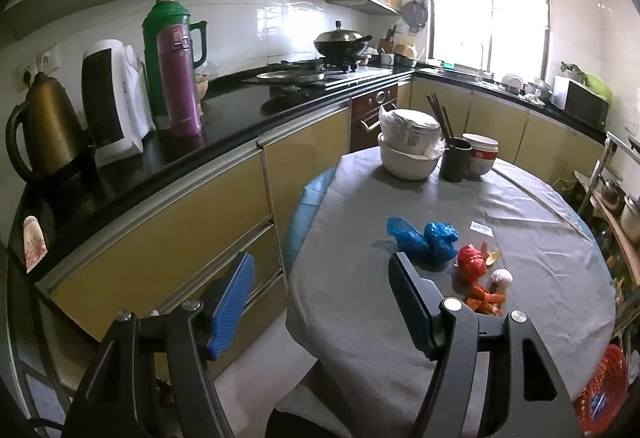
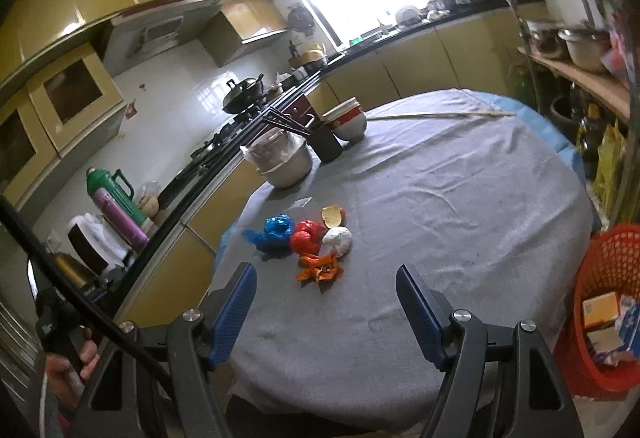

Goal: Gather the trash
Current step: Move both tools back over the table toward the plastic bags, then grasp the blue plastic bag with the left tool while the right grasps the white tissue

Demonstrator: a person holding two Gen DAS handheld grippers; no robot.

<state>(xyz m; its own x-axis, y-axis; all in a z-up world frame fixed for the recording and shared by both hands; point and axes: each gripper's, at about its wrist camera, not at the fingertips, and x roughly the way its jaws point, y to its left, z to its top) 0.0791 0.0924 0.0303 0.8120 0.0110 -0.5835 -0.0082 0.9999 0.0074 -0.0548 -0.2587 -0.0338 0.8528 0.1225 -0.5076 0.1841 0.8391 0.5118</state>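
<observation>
A round bench covered in grey cloth [image 2: 460,206] carries a small cluster of trash near its counter-side edge: a crumpled blue plastic bag [image 2: 274,232], touching it a crumpled red plastic bag [image 2: 306,236], then a balled white tissue [image 2: 337,241], a curled yellow peel [image 2: 333,216] behind them and scraps of orange peel [image 2: 320,269] in front. In the left wrist view the same blue bag [image 1: 424,240] and red bag [image 1: 472,262] lie just beyond the left hand-held gripper [image 1: 324,288], whose blue-padded fingers stand wide apart with nothing between them; its left finger hangs off the bench edge over the floor beside the yellow cabinets. The right hand-held gripper [image 2: 326,300] is likewise spread and empty, above bare cloth just short of the orange scraps. The whole right half of the bench is open grey cloth. At the far edge stand a white bowl stack wrapped in plastic [image 2: 286,162], a dark cup of chopsticks [image 2: 326,142] and red-and-white bowls [image 2: 348,120]. A red mesh plastic basket [image 2: 608,278] with boxes inside sits below the bench's right edge.
</observation>
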